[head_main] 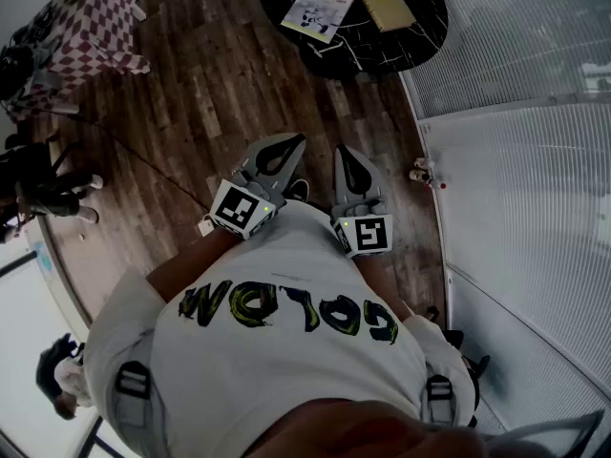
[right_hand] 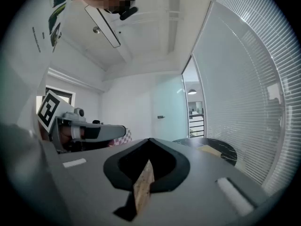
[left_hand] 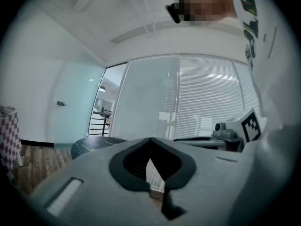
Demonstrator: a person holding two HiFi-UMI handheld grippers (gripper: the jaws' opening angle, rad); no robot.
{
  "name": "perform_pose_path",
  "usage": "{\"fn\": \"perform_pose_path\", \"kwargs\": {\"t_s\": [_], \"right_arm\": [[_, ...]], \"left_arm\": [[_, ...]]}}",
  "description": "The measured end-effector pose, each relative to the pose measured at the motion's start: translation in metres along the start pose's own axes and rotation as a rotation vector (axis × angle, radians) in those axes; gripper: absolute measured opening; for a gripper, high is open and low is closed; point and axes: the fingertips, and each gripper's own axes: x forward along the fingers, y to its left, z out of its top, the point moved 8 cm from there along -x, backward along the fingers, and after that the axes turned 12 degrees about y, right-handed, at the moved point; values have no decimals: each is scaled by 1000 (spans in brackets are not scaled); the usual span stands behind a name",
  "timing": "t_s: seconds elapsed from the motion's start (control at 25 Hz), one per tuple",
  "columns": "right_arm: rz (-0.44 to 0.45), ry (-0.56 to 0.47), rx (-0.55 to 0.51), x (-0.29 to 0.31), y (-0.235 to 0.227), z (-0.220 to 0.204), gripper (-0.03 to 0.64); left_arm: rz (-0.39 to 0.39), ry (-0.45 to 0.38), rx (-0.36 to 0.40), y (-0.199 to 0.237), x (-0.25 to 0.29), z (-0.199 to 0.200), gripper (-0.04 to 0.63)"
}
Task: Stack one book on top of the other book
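Count: 2 books, one white book (head_main: pixel 319 9), one yellow book (head_main: pixel 385 5); 1 round black table (head_main: pixel 420 41); 2 grippers, left gripper (head_main: pixel 296 145), right gripper (head_main: pixel 343 154); 1 checkered cloth (head_main: pixel 95 27)

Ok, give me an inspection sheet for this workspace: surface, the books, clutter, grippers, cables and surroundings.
Surface: round black table with a marbled top.
Job's things: illustrated book and plain yellow book lie flat side by side on the table, not stacked.
Clutter: small objects on the floor by the blinds, too small to identify.
Grippers: left gripper and right gripper are both shut and empty, well short of the table.
Cables: thin dark line across the wood floor, possibly a cable.
Surroundings: checked tablecloth at the left, blinds on the right.
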Motion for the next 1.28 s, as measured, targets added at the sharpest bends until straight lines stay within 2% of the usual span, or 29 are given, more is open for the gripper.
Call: {"fn": "perform_pose_path", "kwargs": {"t_s": [0.52, 0.88, 1.28], "right_arm": [[16, 9, 5, -12, -25, -10, -2], [-37, -14, 42, -32, -57, -19, 0], [-108, -32, 68, -32, -82, -20, 0]], "left_arm": [[11, 49, -9, -18, 24, -9, 2], [-6, 48, -14, -41, 50, -8, 2], [-19, 38, -14, -32, 74, -1, 2]]}}
